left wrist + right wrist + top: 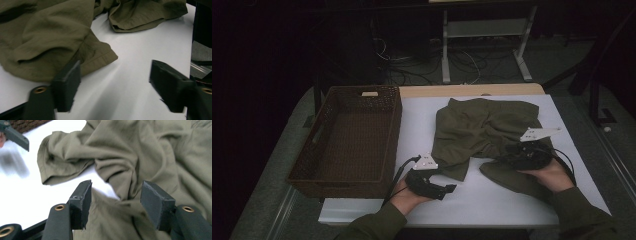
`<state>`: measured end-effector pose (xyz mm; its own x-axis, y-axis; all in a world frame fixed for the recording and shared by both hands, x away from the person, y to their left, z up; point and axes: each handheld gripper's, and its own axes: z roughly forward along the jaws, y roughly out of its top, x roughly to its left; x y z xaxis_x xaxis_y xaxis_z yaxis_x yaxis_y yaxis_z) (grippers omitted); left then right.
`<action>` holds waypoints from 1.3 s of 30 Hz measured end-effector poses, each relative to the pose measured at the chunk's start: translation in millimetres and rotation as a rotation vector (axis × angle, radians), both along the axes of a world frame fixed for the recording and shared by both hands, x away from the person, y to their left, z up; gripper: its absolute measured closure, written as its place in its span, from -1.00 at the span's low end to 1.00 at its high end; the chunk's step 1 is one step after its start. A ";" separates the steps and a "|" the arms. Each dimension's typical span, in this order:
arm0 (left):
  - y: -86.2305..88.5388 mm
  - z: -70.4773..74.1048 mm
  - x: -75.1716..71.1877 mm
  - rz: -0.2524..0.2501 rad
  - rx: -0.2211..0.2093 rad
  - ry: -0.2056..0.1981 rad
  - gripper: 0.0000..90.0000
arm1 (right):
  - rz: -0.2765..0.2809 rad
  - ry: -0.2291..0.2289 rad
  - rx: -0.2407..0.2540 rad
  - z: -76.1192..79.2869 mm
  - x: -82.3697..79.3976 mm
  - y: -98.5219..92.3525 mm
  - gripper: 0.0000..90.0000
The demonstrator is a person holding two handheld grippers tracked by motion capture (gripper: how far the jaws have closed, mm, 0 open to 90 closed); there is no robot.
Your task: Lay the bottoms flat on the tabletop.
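An olive-green garment [484, 132] lies crumpled on the white table [512, 200], just right of the brown woven basket [349, 140]. The left gripper [451, 189], held low at the garment's near-left corner, has its jaws parted over bare tabletop, one jaw just beside the hem, nothing between them. The right gripper [507, 150] sits at the garment's right side, its jaws apart above folds of cloth, pads not pressing on the fabric.

Brown wicker basket [319, 165], white table [492, 200]
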<state>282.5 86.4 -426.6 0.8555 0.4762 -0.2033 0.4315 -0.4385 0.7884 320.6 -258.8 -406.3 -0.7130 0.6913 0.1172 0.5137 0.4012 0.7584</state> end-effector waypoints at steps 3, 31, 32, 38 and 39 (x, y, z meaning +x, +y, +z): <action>-6.8 1.3 3.7 -0.003 0.005 -0.004 -0.34 | 0.000 0.010 0.002 -4.5 -6.9 -0.9 -0.09; -70.9 -23.1 35.9 -0.040 0.257 -0.167 0.73 | 0.007 0.001 -0.012 -15.3 -18.9 5.0 -0.12; -70.7 -23.3 35.7 -0.037 0.255 -0.169 0.80 | 0.007 -0.002 -0.014 -15.3 -19.0 5.2 -0.12; -60.2 -18.4 35.2 -0.055 0.177 -0.092 0.95 | 0.001 -0.016 -0.007 -13.0 -20.8 4.3 -0.11; -56.4 -15.4 33.4 -0.065 0.153 -0.075 0.95 | -0.001 -0.016 -0.006 -12.8 -20.7 4.2 -0.12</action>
<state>315.9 30.0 -442.1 0.8957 0.4395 -0.0679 0.3410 -0.5806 0.7393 299.9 -254.6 -419.0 -0.7142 0.6926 0.1016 0.5015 0.4050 0.7645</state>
